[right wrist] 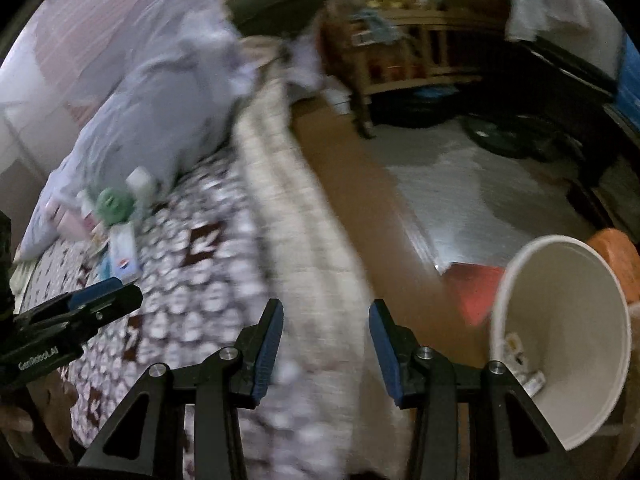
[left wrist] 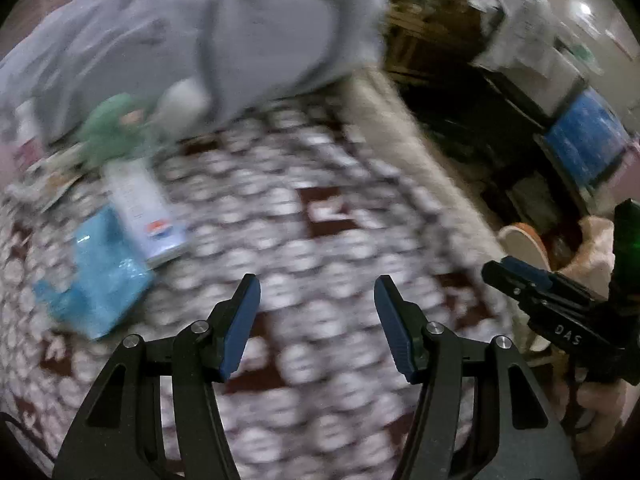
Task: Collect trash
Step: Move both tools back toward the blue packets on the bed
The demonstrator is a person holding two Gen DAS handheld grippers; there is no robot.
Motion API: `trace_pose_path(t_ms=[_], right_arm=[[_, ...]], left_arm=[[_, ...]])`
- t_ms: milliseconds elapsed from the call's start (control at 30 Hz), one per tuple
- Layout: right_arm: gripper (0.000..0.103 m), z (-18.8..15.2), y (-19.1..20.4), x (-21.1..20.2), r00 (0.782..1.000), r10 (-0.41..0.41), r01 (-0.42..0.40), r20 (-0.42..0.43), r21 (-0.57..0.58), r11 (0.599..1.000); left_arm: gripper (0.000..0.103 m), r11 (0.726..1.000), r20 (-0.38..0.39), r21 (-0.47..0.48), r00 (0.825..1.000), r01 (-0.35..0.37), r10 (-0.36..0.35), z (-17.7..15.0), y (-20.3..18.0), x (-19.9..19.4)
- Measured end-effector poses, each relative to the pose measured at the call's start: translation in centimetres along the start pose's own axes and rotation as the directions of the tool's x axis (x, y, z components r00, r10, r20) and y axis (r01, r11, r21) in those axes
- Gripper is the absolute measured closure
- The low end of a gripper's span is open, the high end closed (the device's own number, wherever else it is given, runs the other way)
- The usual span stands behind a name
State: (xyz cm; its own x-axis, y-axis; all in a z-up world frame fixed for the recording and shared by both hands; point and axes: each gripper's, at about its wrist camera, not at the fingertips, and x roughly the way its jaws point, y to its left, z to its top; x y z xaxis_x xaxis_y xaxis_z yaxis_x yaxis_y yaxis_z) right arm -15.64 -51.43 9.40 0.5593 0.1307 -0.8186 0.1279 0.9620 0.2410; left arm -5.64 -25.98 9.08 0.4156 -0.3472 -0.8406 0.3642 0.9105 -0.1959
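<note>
Nearest to us, our left gripper [left wrist: 317,292] hangs over the patterned bedspread [left wrist: 304,248] with its blue-padded jaws spread wide and nothing between them; our right gripper [right wrist: 326,318] stands just as wide apart and just as bare, above the bed's pale woven border [right wrist: 296,240]. In the left wrist view the right gripper appears side-on at the right edge, too oblique there to read its gap; both views are smeared with motion blur.

Just right of our right gripper, down on the floor beside the bed, stands the white bin [right wrist: 560,340], its mouth tilted toward us; a few small scraps [right wrist: 524,368] lie at its bottom; a red flat thing [right wrist: 476,288] lies on the brown floor [right wrist: 352,184] beside it.

Farther out on the bedspread, to the left, the trash lies in a loose cluster: a blue plastic packet [left wrist: 96,276], a white carton [left wrist: 144,216] overlapping its upper edge, then a green crumpled item [left wrist: 116,128] and a pale round object [left wrist: 180,100] close behind; we cannot name these last two for the blur.

Beyond them a grey blanket [left wrist: 208,28] lies heaped; farthest off stands a wooden shelf [right wrist: 404,32].
</note>
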Motion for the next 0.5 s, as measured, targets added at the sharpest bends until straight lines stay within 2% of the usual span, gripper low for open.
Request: trace_pose_path(t_ms=[33,67,100,200,333,433,500], right_arm=[[0.057,0.1,1.2,0.5,1.0,0.0,0.0,-0.004,-0.019,1.0],[0.048,0.2,2.3,0.8,1.0,-0.009,0.009,0.0,-0.04,0.999],[0.046,0.3,3.4,1.0,1.0,0.001,-0.001,0.006,-0.059,0.998],[0.046,0.5,6.0,1.7,0.997,0.077,-0.079,-0.02,-0.081,0.994],[0.046,1.0,9.1,2.7,0.994,0.101,-0.105,-0.034,-0.136,0.985],[0.046,1.0,11.1,3.3,0.991,0.125,-0.131,-0.048,-0.167,0.977],[0.046,0.9,12.2,3.6,0.99,0.132,-0.141,-0.058,-0.185,0.973]], left_arm=[[0.045,1.0,0.002,-0.014,1.0,-0.012,0.012,-0.2,1.0,-0.4],[0.045,0.999,0.004,-0.034,1.0,-0.028,0.028,-0.4,2.5,-0.8],[0.045,0.998,0.005,-0.052,0.999,-0.043,0.043,-0.5,3.7,-1.3],[0.045,0.99,0.007,-0.111,0.996,-0.086,0.087,-1.4,7.5,-2.7],[0.045,0.977,-0.016,-0.172,0.992,-0.13,0.129,-3.1,11.8,-3.9],[0.045,0.958,-0.076,-0.202,0.978,-0.204,0.192,-4.9,15.0,-3.9],[0.045,0.94,-0.127,-0.224,0.964,-0.258,0.235,-5.9,17.1,-3.1]])
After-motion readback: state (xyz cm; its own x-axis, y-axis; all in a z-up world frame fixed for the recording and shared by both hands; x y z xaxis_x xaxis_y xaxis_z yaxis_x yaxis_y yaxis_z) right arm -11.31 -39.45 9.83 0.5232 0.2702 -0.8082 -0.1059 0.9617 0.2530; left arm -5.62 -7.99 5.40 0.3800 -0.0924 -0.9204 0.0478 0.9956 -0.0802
